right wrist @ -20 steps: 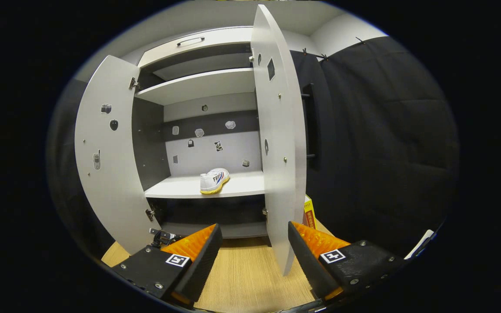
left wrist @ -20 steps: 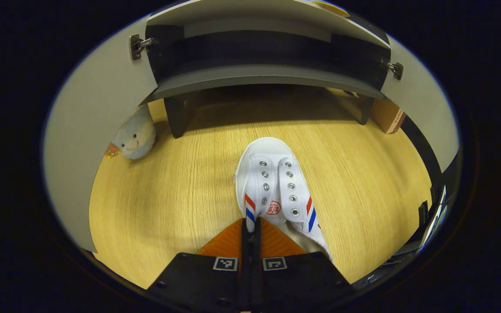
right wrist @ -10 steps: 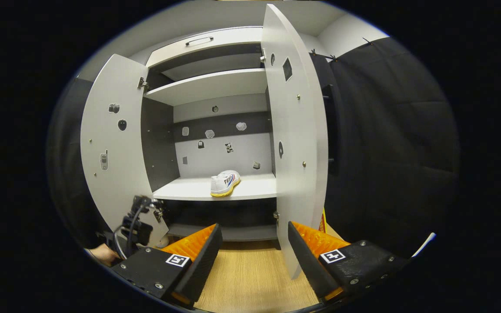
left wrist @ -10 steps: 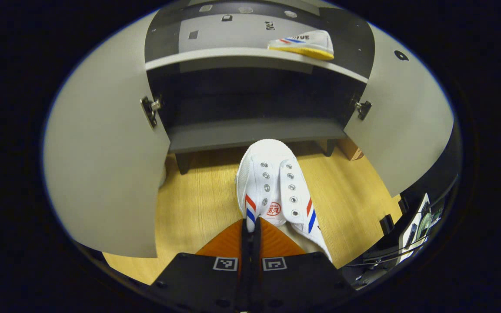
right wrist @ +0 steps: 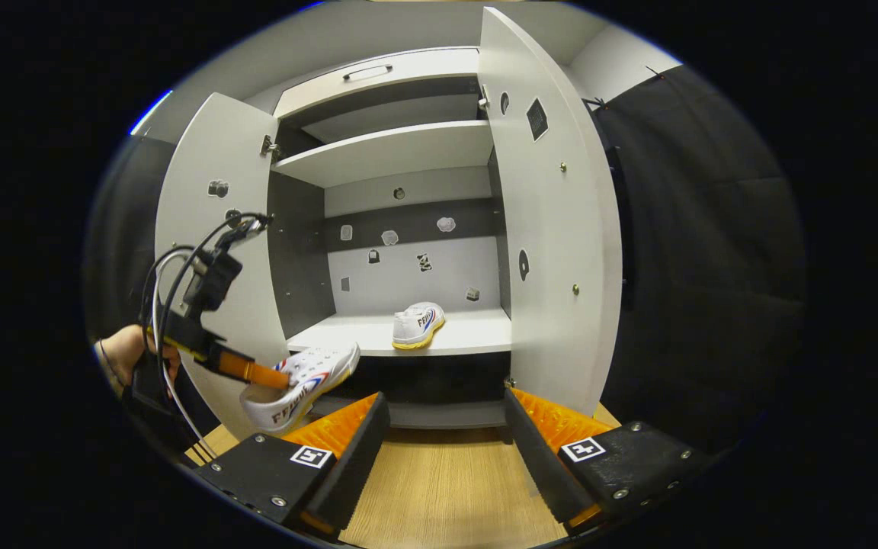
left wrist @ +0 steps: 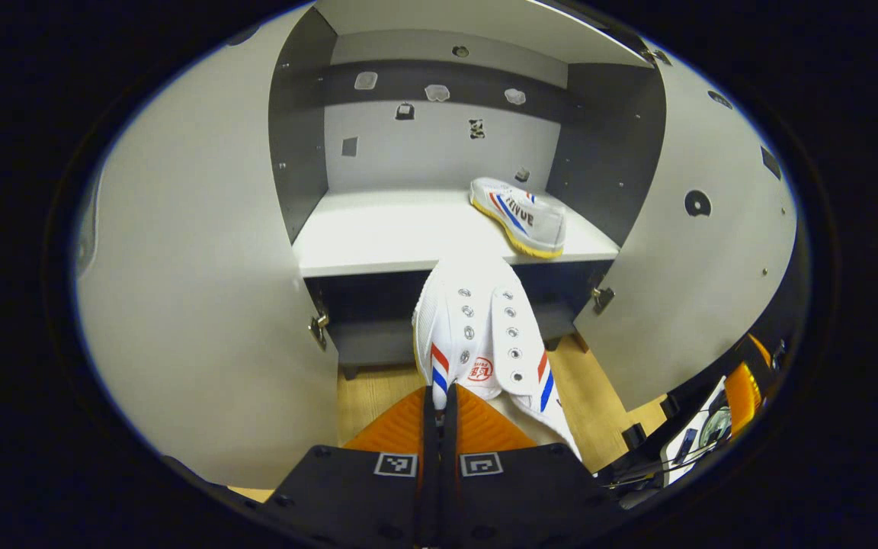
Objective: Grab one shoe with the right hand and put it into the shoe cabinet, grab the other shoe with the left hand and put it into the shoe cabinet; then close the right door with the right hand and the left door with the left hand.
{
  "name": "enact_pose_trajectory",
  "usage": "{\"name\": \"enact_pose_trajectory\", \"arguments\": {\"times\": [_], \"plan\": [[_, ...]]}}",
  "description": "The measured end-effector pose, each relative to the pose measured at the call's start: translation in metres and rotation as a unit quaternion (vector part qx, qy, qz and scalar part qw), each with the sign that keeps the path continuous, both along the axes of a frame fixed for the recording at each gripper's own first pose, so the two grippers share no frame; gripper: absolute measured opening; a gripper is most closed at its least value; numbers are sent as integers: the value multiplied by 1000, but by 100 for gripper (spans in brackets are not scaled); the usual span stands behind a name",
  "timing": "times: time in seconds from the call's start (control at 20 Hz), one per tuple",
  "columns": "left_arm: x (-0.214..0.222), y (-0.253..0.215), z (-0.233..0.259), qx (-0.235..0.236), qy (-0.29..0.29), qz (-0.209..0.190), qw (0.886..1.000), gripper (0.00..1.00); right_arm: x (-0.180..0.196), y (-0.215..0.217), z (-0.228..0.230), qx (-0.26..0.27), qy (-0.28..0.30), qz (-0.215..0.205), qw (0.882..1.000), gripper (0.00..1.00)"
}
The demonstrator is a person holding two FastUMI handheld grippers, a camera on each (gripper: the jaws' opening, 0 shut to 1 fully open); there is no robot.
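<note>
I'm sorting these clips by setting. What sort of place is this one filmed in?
Probably a mock-up of a home entryway in a recording booth: a pale shoe cabinet with both doors open, wood-look floor, black cloth wall. One shoe sits on its shelf; the left gripper holds the other shoe.

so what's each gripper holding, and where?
Left gripper: shut on the white shoe, at its collar edge. Right gripper: open, holding nothing.

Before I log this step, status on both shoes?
Left hand-held gripper shut on second shoe, below shelf. Right hand-held gripper open. First shoe shelved. Doors open.
</note>
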State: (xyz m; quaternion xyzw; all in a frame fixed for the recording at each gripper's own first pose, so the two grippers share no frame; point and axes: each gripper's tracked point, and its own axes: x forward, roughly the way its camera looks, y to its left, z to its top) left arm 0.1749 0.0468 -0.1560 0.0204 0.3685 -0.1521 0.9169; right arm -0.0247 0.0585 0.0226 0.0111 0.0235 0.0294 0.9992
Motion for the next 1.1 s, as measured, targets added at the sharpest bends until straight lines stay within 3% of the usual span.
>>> {"name": "enact_pose_trajectory", "arguments": {"times": [0.2,0.4,0.45,0.5,0.7,1.1], "plan": [[59,-15,45,-4,-35,2,999,7,1,-4,-3,-4,2,1,1000,93],[105,-27,67,-10,-34,12,999,6,1,-8,-2,-4,1,-1,1000,93],[120,-30,68,-10,-29,16,999,6,18,-8,-5,-3,0,-3,1000,93],[139,-33,65,-9,-25,22,999,6,36,-7,-6,-3,1,-6,1000,93],[195,-45,49,6,-9,36,999,6,48,-17,-3,-5,-3,-17,1000,93],[232,-41,-12,-1,52,75,996,6,55,-37,-3,-2,-2,-32,999,93]]}}
